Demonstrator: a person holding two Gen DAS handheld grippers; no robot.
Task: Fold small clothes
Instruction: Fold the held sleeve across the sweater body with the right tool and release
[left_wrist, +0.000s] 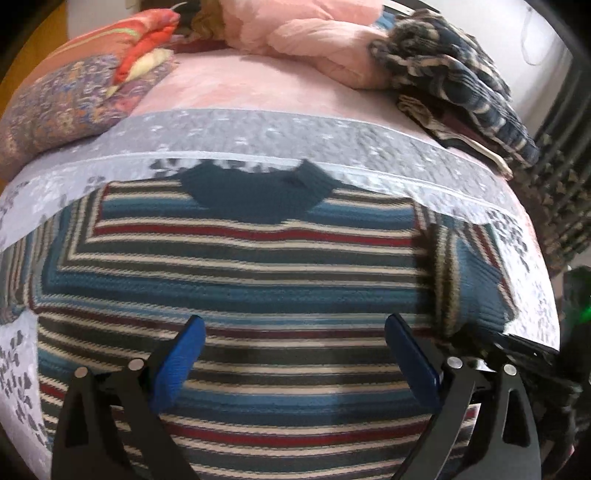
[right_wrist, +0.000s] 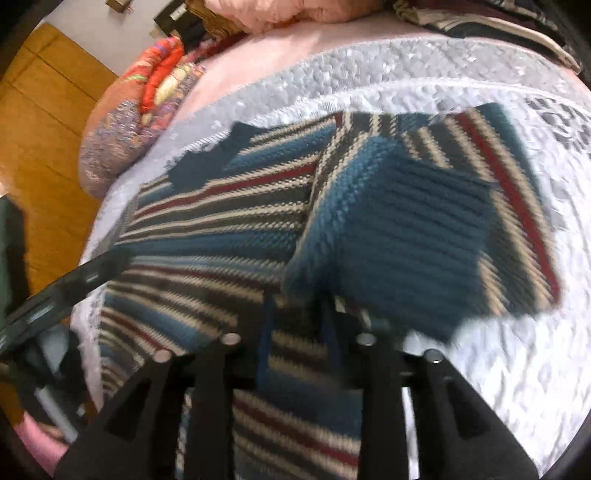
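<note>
While left gripper gapes empty, right gripper pinches one striped sweater

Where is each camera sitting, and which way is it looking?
Left wrist: sits on the left gripper, looking forward and down over the striped sweater toward the pillows; its open blue fingers show.
Right wrist: sits on the right gripper, looking down at the sweater's folded sleeve; its black arms show, fingers blurred around knit fabric, apparently gripping it.
Shared: the same sweater, the white lace cover and the pillows.
</note>
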